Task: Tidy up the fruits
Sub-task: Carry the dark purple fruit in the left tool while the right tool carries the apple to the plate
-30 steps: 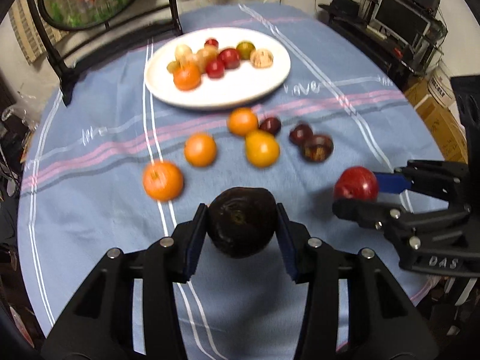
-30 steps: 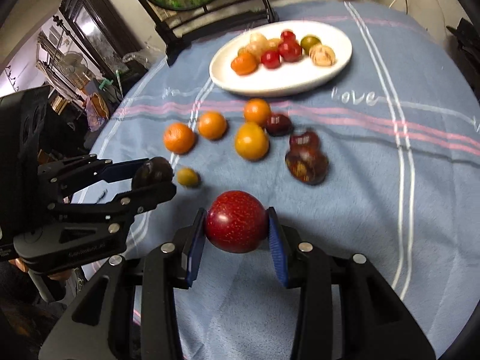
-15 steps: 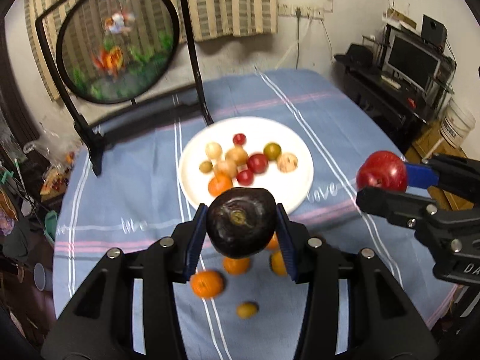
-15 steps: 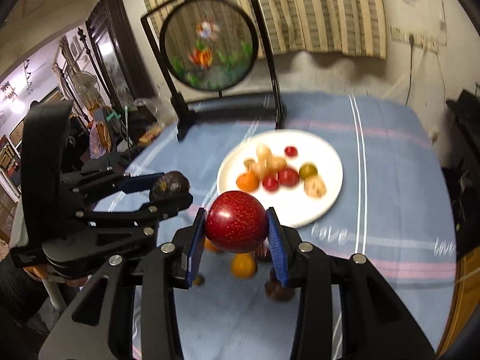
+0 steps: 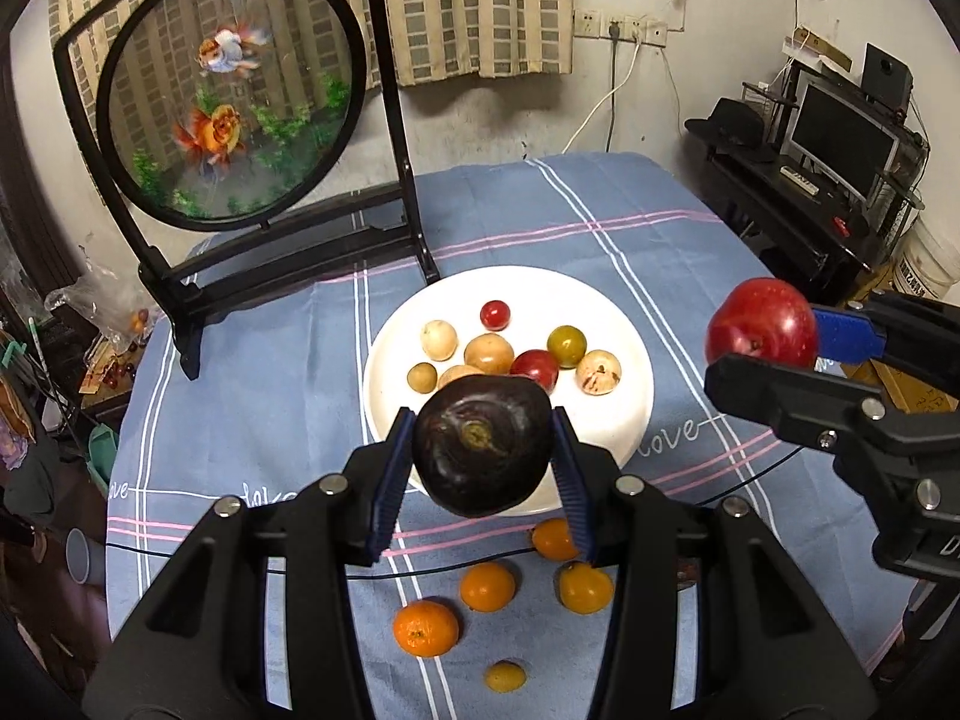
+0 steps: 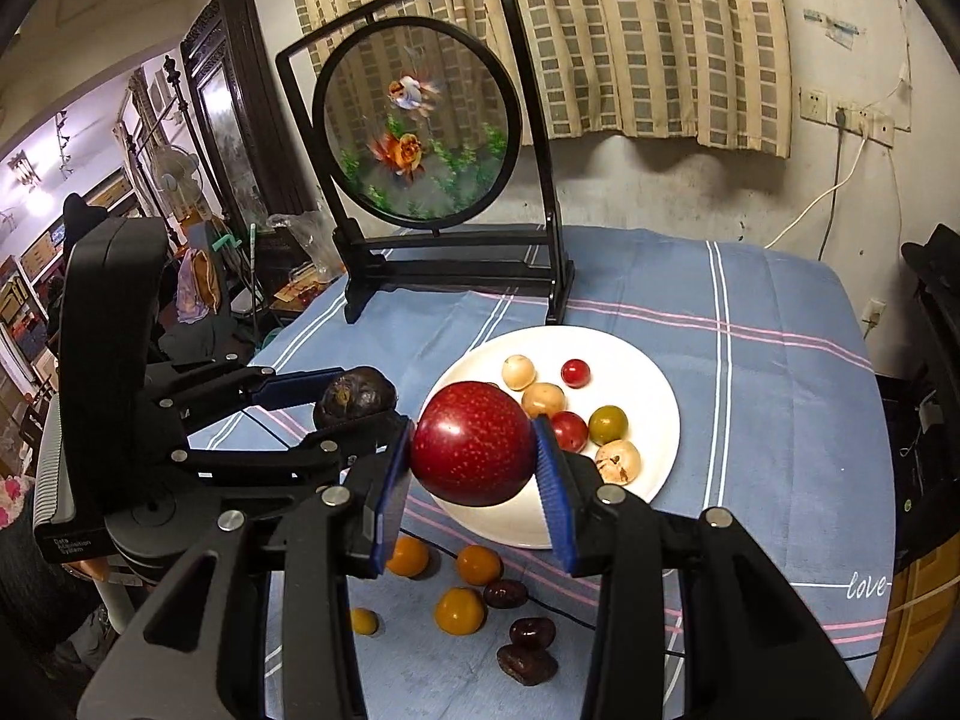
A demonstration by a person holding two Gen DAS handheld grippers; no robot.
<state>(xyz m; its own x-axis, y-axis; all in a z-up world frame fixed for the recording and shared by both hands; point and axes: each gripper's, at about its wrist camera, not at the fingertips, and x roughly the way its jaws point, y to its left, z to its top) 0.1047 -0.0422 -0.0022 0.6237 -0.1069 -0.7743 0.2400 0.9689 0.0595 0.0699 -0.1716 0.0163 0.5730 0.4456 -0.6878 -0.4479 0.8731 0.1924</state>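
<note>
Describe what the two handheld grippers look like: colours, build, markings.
The left gripper and the right gripper match: matte black angular linkage fingers with silver screws and ribbed blue pads. The left gripper's bulky black body carries small white lettering, too small to read.

A glossy, speckled red fruit (image 6: 473,443) sits between the ribbed blue pads (image 6: 551,492) of the matt black plastic right gripper (image 6: 474,480), while the left gripper (image 5: 480,468) clamps a dark fruit (image 5: 480,444) with a dull, wrinkled skin. Beyond both, a smooth white glazed plate (image 5: 624,414) rests on a soft woven blue tablecloth (image 5: 252,396) with pink and white stripes. Silver metal screws (image 5: 629,485) dot the gripper arms.
</note>
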